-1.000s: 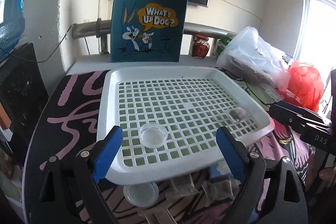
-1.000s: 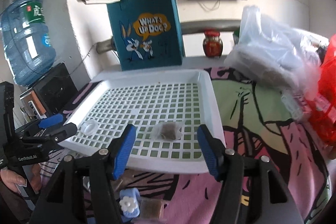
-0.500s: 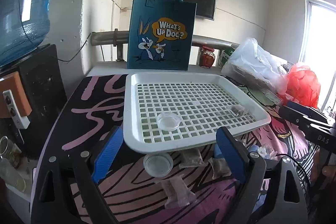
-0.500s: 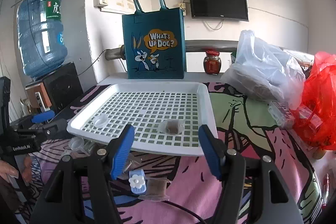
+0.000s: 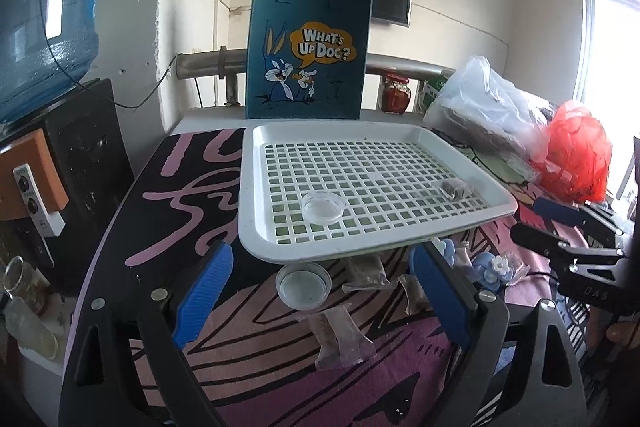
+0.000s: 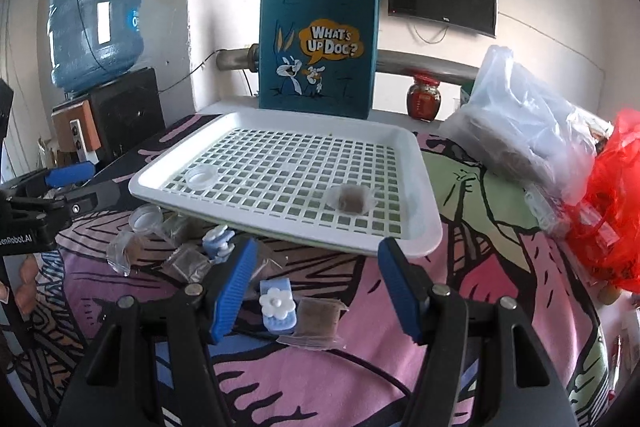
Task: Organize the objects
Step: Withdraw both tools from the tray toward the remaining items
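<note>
We see a table draped in a soft printed cloth (image 6: pixel 460 291) of pink, black and green swirls. On it sits a white plastic tray (image 5: pixel 256 187), rectangular with rounded corners and a grid of square holes through its floor. Behind the tray stands a stiff teal tote bag (image 6: pixel 318 51), flat-sided, with a cartoon rabbit on its face. To the right lie a crinkled clear plastic bag (image 6: pixel 532 123) and a glossy red one (image 6: pixel 612 211).

In the tray, at its near left, rests a shallow round clear dish (image 5: pixel 324 207); at its near right lies a small clear packet (image 6: pixel 352 199) with brown contents. On the cloth just before the tray's near edge lie a second round dish (image 5: pixel 305 285), several more such packets (image 5: pixel 340 341) – flat, square, crumpled – and a pale blue clip (image 6: pixel 278 305) topped by a white flower.

The left gripper (image 5: pixel 320 301) hangs spread wide over the cloth (nothing between its ribbed blue pads), and the right gripper (image 6: pixel 316 289) stands parted too, empty.
</note>
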Tool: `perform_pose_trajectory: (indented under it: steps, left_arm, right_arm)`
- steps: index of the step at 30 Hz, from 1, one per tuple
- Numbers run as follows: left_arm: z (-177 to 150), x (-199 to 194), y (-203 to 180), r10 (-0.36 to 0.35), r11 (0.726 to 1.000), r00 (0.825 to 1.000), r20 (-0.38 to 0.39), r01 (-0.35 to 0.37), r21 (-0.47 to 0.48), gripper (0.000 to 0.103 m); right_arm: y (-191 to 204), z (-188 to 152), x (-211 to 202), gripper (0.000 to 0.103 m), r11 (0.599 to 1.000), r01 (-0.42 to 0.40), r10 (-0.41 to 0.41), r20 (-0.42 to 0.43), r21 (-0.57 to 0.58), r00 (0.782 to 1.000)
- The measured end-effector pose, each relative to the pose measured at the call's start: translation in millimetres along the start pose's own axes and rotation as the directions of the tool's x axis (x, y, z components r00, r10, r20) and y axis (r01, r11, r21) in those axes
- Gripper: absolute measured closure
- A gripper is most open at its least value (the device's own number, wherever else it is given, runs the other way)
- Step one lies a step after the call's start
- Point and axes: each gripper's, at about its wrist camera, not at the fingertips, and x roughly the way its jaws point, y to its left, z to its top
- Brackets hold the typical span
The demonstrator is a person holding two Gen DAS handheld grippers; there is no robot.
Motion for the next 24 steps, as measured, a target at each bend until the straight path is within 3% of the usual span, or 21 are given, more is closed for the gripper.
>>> perform_pose_trajectory:
  steps: [12, 20, 24]
  left_arm:
    - [-6, -2, -11, 0.009, 0.998, 0.999, -0.034, -0.007, 0.066, 0.011]
    - [-13, -3, -9, -0.009, 0.998, 0.996, -0.091, 0.014, 0.057, 0.011]
    - [-17, 6, -9, -0.020, 0.998, 0.988, -0.153, 0.028, 0.056, 0.011]
  right_arm:
    - [-3, -1, 1, 0.040, 1.000, -0.006, 0.006, -0.017, 0.015, 1.000]
    - [-5, -7, -2, 0.040, 0.999, -0.024, 0.025, -0.055, 0.030, 0.998]
    - [-8, -11, 5, 0.040, 0.998, -0.045, 0.051, -0.116, 0.050, 0.992]
